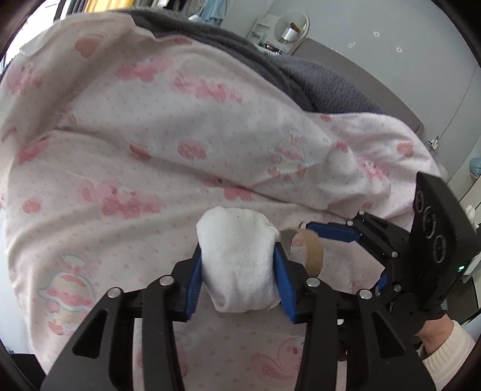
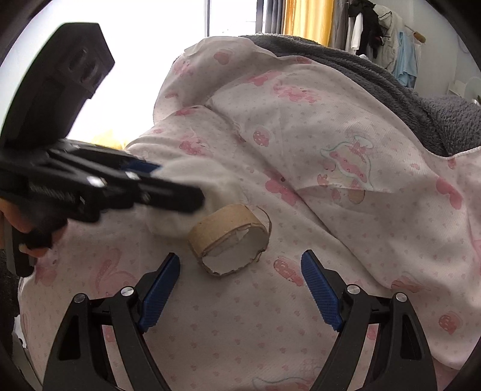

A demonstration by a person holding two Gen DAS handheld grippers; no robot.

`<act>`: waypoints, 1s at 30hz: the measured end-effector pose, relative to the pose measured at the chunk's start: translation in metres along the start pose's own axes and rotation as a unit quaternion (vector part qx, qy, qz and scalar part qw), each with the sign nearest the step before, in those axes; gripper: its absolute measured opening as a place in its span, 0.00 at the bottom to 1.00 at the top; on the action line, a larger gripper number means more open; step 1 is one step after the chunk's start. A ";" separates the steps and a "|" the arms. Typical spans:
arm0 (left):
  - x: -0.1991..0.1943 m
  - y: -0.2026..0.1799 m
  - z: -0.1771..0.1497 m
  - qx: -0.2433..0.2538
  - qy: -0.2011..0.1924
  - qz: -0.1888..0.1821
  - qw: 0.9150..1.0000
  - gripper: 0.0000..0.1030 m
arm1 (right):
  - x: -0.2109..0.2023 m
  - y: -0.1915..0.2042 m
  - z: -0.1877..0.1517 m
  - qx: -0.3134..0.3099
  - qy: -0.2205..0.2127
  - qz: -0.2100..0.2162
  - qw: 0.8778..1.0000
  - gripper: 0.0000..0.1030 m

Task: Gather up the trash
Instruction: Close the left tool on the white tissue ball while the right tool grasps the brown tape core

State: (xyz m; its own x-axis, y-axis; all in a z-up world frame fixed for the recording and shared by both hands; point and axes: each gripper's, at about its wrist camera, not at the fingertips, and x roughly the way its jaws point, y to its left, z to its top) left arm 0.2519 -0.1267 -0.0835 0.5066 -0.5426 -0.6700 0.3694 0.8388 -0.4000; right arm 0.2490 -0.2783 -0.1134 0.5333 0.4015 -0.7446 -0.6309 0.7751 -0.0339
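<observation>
My left gripper [image 1: 238,264] is shut on a white wad of tissue [image 1: 239,258], held just above the pink-patterned bedsheet [image 1: 150,168]. The wad also shows blurred in the right wrist view [image 2: 192,186], with the left gripper [image 2: 168,186] around it. A brown cardboard tape core [image 2: 230,243] lies on the sheet beside the wad; its edge shows in the left wrist view [image 1: 311,252]. My right gripper [image 2: 240,288] is open, its blue pads [image 2: 321,294] on either side just short of the core. It enters the left wrist view from the right [image 1: 333,233].
A grey fleece blanket [image 1: 315,78] lies over the far part of the bed, also in the right wrist view [image 2: 421,102]. A bright window with a yellow curtain [image 2: 306,18] and hanging clothes [image 2: 378,27] are behind. A grey wall with a round mirror [image 1: 293,27] is at the back.
</observation>
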 end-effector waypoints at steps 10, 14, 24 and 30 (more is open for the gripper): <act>-0.023 0.011 0.004 -0.001 -0.024 0.018 1.000 0.45 | -0.001 -0.023 0.010 0.093 -0.028 0.064 0.993 0.77; -0.034 0.017 0.003 -0.004 -0.027 0.022 0.999 0.45 | 0.003 -0.034 0.012 0.131 -0.032 0.081 0.987 0.73; -0.059 0.025 -0.002 -0.008 -0.035 0.033 0.999 0.45 | 0.013 -0.027 0.013 0.160 -0.016 0.096 0.982 0.51; -0.081 0.030 -0.010 -0.001 -0.042 0.048 0.998 0.45 | 0.005 -0.006 0.022 0.152 -0.015 0.051 0.987 0.51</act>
State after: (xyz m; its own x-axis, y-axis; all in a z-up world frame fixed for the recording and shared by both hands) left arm 0.2147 -0.0569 -0.0478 0.6039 -0.4614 -0.6499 0.3149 0.8872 -0.3373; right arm 0.2678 -0.2705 -0.1021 0.4955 0.4948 -0.7139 -0.4857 0.8392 0.2446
